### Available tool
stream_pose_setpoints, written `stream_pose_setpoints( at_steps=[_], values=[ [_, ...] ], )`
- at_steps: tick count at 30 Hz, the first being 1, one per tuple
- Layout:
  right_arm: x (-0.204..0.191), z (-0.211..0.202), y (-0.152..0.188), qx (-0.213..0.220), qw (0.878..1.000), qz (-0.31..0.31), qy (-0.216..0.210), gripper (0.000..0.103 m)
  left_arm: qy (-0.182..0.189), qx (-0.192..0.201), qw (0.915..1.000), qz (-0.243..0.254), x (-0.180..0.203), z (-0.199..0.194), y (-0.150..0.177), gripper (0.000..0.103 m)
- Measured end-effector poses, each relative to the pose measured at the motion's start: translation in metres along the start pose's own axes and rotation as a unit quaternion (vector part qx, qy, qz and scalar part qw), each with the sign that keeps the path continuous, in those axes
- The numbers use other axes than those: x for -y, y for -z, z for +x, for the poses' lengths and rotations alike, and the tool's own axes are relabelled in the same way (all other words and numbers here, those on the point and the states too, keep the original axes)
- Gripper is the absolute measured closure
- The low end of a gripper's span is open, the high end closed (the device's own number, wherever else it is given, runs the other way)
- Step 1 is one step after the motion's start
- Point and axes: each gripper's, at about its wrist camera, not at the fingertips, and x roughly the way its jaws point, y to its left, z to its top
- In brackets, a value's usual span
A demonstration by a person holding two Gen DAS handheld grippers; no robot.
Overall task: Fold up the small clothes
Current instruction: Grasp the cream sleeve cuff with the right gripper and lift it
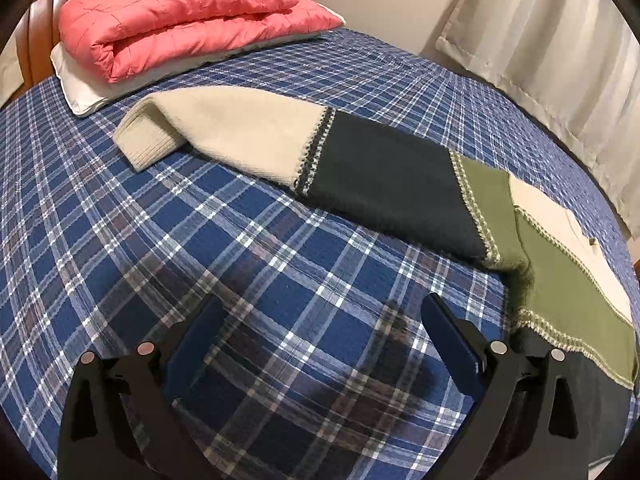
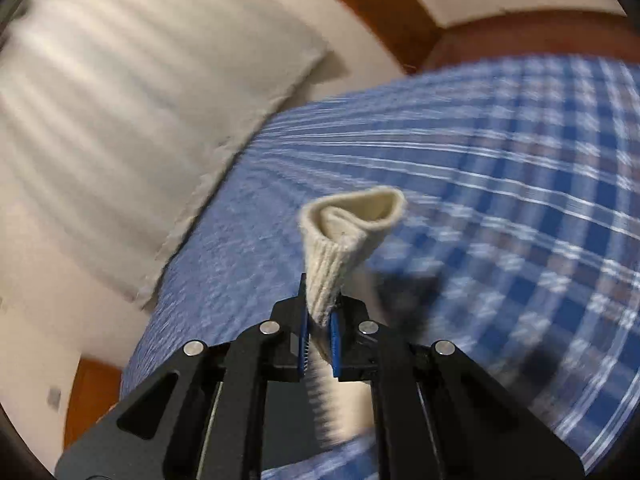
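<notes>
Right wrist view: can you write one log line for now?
right tongs: shut on cream ribbed knit cuff | left tongs: open, above blue plaid bedspread

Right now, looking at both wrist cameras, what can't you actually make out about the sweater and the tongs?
- Left wrist view: the sweater runs off the right edge, so its body and other sleeve are cut off.
- Right wrist view: motion blur smears the plaid bedspread and curtain.
- Right wrist view: the right tongs pinch a cream ribbed cuff; the rest is hidden below them.
- Left tongs: open, holding nothing; height above the bed unclear.
</notes>
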Motion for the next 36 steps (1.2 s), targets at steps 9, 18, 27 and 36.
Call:
stream_pose_setpoints(
  at_steps=[9,18,27,36],
  values=[
    [-0.159,0.010,0.071,-0.038,0.985,-0.118,-0.117,0.095,-0.035,-0.008,0.9990,0.028,0.010,0.007,0.003,0.004],
    [-0.252,0.048,0.186,-0.120,0.959,-0.195,-0.165,0.095,-0.037,-0.007,0.9988,0.029,0.010,0.010,0.003,0.004],
    [-0.296,0.067,0.293,-0.184,0.935,-0.260,-0.158,0.095,-0.037,-0.007,0.9989,0.029,0.010,0.010,0.004,0.004],
    [-0.310,0.080,0.367,-0.233,0.910,-0.307,-0.150,0.095,-0.037,-0.007,0.9989,0.029,0.010,0.010,0.004,0.004]
  ],
)
